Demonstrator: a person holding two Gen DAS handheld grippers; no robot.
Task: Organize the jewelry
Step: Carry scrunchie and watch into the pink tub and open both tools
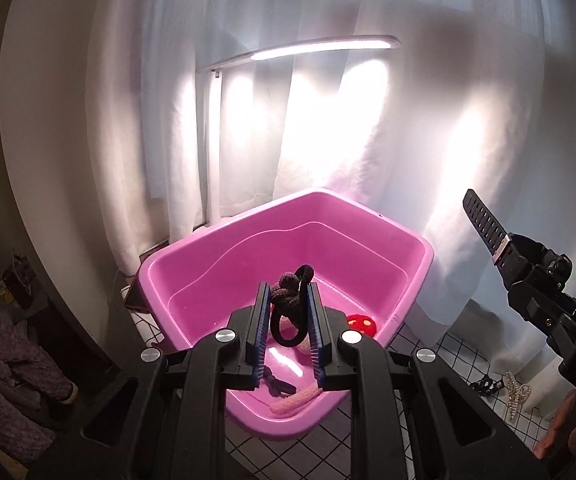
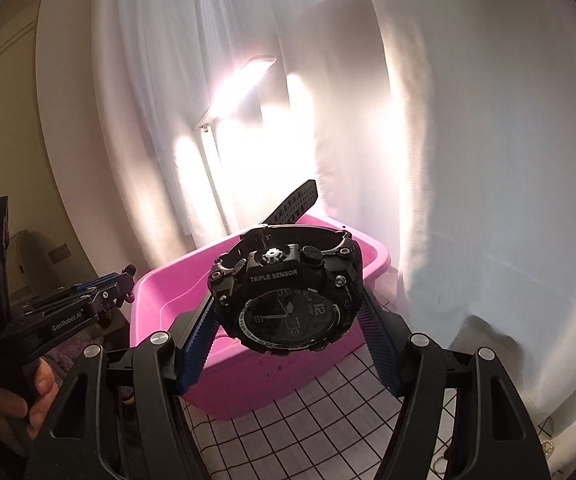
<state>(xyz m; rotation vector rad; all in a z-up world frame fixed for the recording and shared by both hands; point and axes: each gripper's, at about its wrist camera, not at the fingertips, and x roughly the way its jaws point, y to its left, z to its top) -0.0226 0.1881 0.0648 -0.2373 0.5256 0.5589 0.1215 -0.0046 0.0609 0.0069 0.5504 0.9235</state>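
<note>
- Our left tongs (image 1: 288, 320) pinch a dark hair tie (image 1: 288, 304) above the pink basin (image 1: 368, 240).
- Our right tongs (image 2: 288, 312) clamp a black watch (image 2: 288, 300) by its case, in the air before the basin.
- A pearl clip (image 1: 517, 394) lies on the checked table (image 1: 428, 360).

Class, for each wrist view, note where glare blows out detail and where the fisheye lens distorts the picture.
Left wrist view: the desk lamp burns white patches onto the curtain; the pink basin looks bowed.
Right wrist view: glare from the lamp swallows its head; the wristwatch stays readable, while the picture's edges curve and darken.
</note>
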